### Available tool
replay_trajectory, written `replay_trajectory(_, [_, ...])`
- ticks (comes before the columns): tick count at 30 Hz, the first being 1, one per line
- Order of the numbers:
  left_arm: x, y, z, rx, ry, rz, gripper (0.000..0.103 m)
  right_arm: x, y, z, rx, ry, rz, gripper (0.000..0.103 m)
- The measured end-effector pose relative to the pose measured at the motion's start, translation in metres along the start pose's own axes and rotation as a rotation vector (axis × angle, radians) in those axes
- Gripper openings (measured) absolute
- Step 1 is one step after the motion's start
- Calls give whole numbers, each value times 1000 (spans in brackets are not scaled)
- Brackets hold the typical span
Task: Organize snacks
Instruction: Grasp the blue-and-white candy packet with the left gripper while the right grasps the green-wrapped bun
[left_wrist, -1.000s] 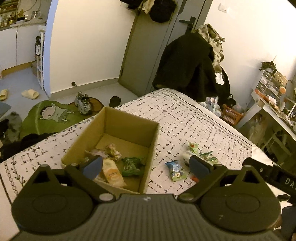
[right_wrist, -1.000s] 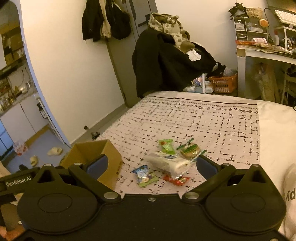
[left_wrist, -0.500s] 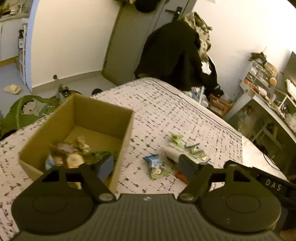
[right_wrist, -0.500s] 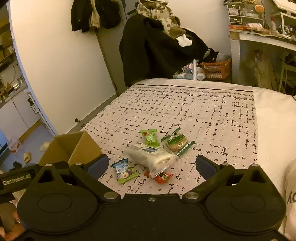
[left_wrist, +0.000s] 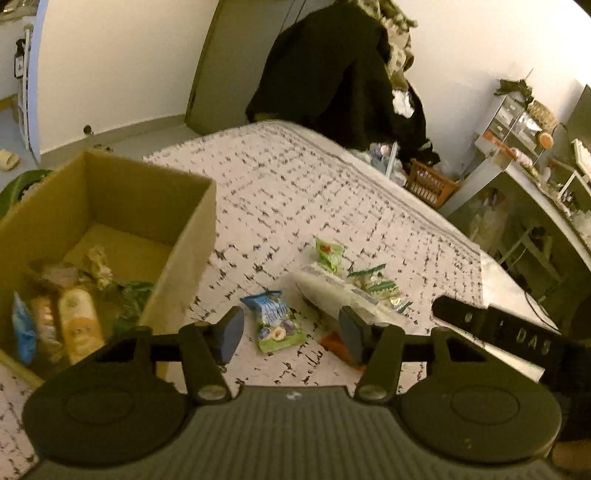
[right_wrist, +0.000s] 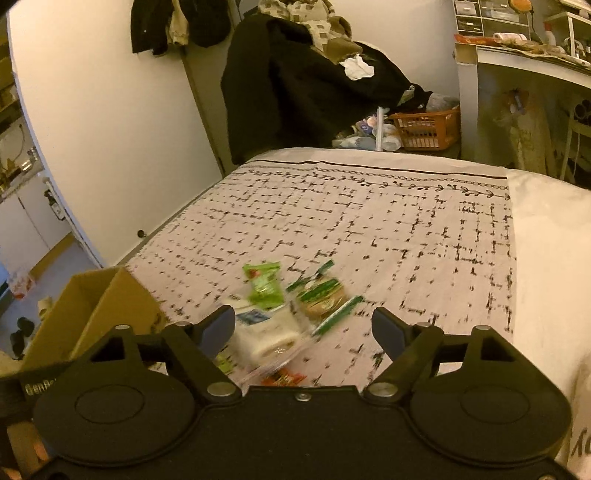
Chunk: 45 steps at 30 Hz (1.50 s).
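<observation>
Left tongs (left_wrist: 291, 330) part open, jaws just been closing, nothing gripped; blue-green packet (left_wrist: 275, 321) on bed between pads, untouched. Right tongs (right_wrist: 303, 328) wider, also closing, empty, above white packet (right_wrist: 266, 332). Green packets (right_wrist: 264, 284) just beyond, loose on patterned bedspread (right_wrist: 388, 229). Cardboard box (left_wrist: 110, 206) left, several snacks inside.
</observation>
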<state>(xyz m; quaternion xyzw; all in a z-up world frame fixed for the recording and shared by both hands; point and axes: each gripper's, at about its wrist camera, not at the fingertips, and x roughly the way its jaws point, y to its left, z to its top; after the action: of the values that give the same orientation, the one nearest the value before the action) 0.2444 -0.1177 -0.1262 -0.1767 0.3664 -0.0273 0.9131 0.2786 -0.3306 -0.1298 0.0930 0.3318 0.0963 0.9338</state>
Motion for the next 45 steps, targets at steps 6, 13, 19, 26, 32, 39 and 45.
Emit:
replay_trajectory(6, [30, -1, -5, -24, 32, 38, 53, 31, -9, 9, -30, 26, -12, 76])
replay_trajectory(13, [63, 1, -7, -57, 70, 81, 51, 67, -16, 13, -91, 70, -39, 76])
replay_trajectory(19, [82, -1, -7, -63, 75, 96, 51, 95, -13, 16, -166, 119, -27, 76])
replay_trajectory(26, [98, -6, -8, -48, 78, 134, 49, 120, -1, 16, -257, 168, -13, 76])
replay_trajectory(32, [103, -8, -5, -24, 111, 172, 34, 128, -6, 14, -258, 195, -41, 50])
replay_trajectory(39, [91, -12, -4, -15, 123, 152, 30, 113, -14, 14, -240, 202, -86, 48])
replay_trajectory(45, [65, -15, 1, -11, 87, 123, 30, 85, -21, 16, -183, 178, -84, 48])
